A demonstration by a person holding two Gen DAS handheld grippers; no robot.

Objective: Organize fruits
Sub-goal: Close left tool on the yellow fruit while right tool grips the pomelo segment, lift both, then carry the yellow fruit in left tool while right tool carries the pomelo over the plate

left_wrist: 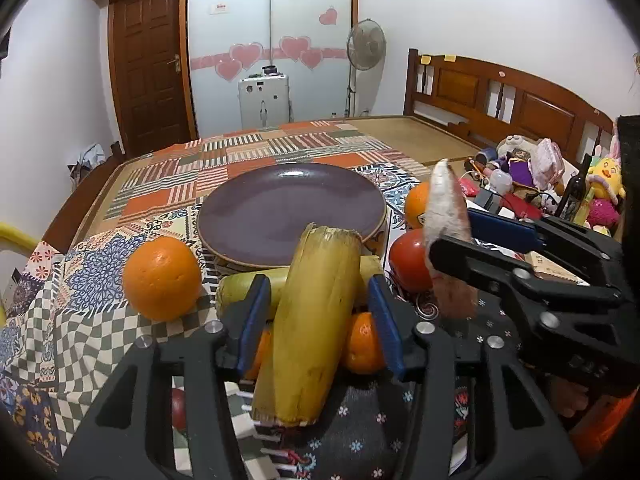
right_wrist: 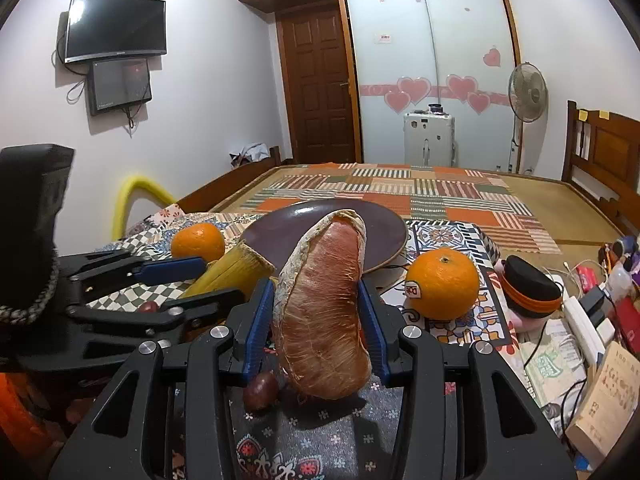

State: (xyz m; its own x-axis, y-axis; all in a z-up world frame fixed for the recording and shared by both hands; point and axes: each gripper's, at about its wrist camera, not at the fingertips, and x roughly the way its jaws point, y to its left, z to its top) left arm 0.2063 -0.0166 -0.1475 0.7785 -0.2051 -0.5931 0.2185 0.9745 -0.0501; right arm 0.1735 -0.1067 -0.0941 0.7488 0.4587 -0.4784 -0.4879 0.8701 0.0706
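My left gripper (left_wrist: 318, 312) is shut on a yellow sugarcane piece (left_wrist: 316, 320) and holds it tilted above the cloth, just in front of the purple plate (left_wrist: 288, 208). My right gripper (right_wrist: 318, 312) is shut on a peeled pomelo wedge (right_wrist: 324, 312) and holds it up near the plate (right_wrist: 384, 240). The right gripper shows in the left wrist view (left_wrist: 452, 240) with the wedge (left_wrist: 444, 204). Another sugarcane piece (left_wrist: 248, 284) lies below. Oranges (left_wrist: 162, 278) (left_wrist: 362, 344) (right_wrist: 444, 284) (right_wrist: 198, 242) and a tomato (left_wrist: 410, 260) lie around the plate.
A patterned cloth (left_wrist: 132, 196) covers the bed. Toys, a bottle (left_wrist: 576, 188), cables and books (right_wrist: 604, 400) crowd the right side. A dark case (right_wrist: 528, 288) lies by the right orange. A small dark fruit (right_wrist: 260, 390) lies under my right gripper. The headboard (left_wrist: 500, 96) stands at the right.
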